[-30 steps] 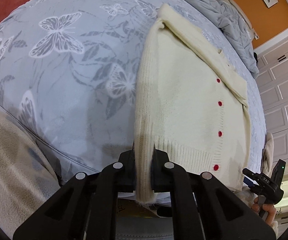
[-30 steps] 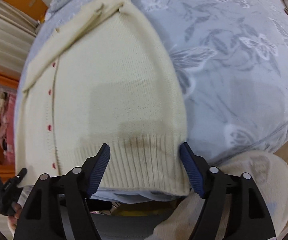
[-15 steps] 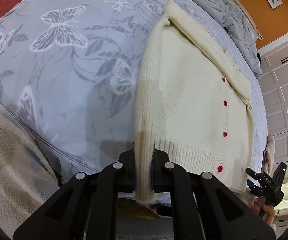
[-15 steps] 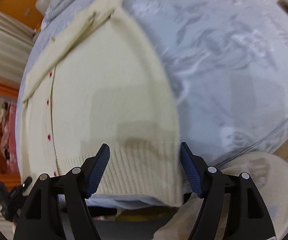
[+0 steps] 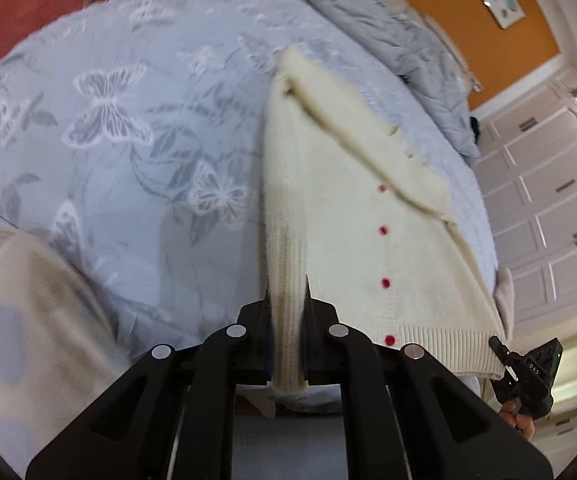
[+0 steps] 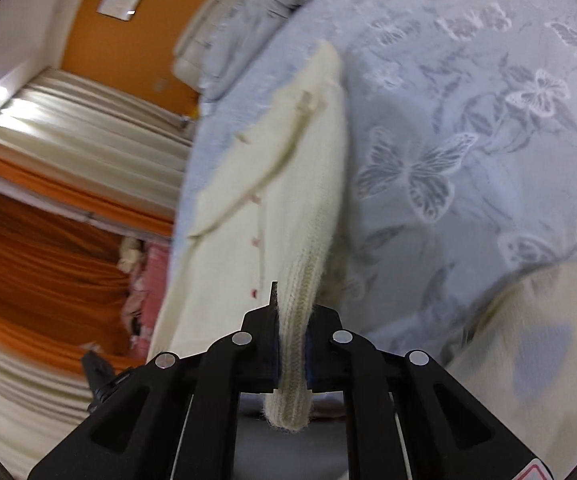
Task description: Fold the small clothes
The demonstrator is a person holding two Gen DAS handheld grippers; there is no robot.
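Note:
A cream knitted cardigan (image 5: 348, 208) with red buttons lies on the butterfly-print bedspread (image 5: 128, 120), one sleeve folded across its front. My left gripper (image 5: 287, 300) is shut on the ribbed hem at the near left corner, which hangs through the jaws. In the right wrist view the cardigan (image 6: 288, 184) is bunched into a ridge. My right gripper (image 6: 294, 312) is closing, its pads pressing on the hem at the near right corner. Both corners are raised off the bed. The right gripper (image 5: 528, 372) also shows at the lower right of the left wrist view.
A grey quilt (image 5: 400, 52) is heaped at the far end of the bed. White wardrobe doors (image 5: 548, 200) stand to the right, cream and orange curtains (image 6: 48, 160) to the left. The person's beige garment (image 6: 528, 340) fills a near corner of each view.
The right gripper went from wide open around the hem to closed on it, then swung up. Both hem corners have lifted and the cardigan's near edge has gathered.

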